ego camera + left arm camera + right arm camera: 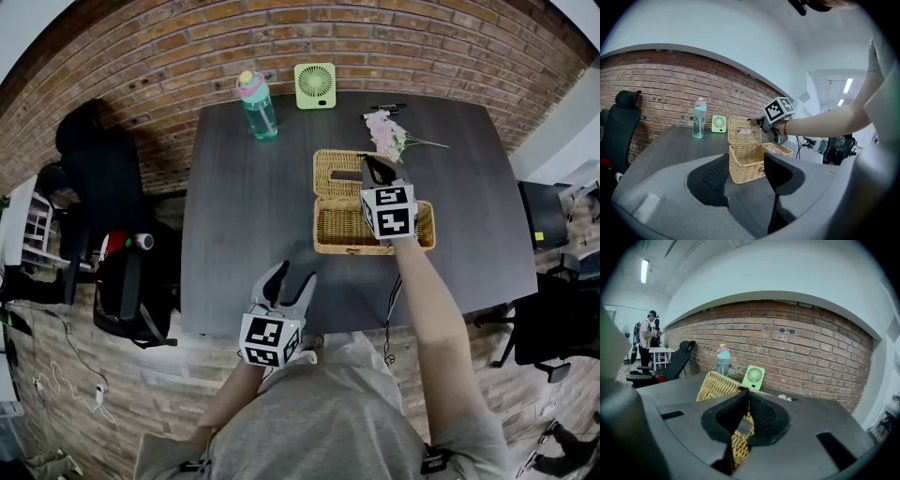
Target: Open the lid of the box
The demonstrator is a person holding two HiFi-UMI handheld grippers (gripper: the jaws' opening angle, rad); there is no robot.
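Note:
A wicker box (330, 246) stands on the dark table (244, 216) with its lid (334, 171) swung up and back. My right gripper (368, 168) is at the lid's free edge and is shut on that rim; in the right gripper view the two pads (761, 411) meet over the woven lid (714, 386). The left gripper view shows the box (746, 161) with the lid (743, 131) upright and the right gripper (761, 123) at its top. My left gripper (292, 281) hovers open at the table's near edge, holding nothing.
At the table's far side stand a teal bottle (257, 105), a small green fan (315, 84), a pen (384, 109) and a sprig of flowers (389, 133). Black chairs (103, 169) crowd the left side. A person (647, 333) stands far off.

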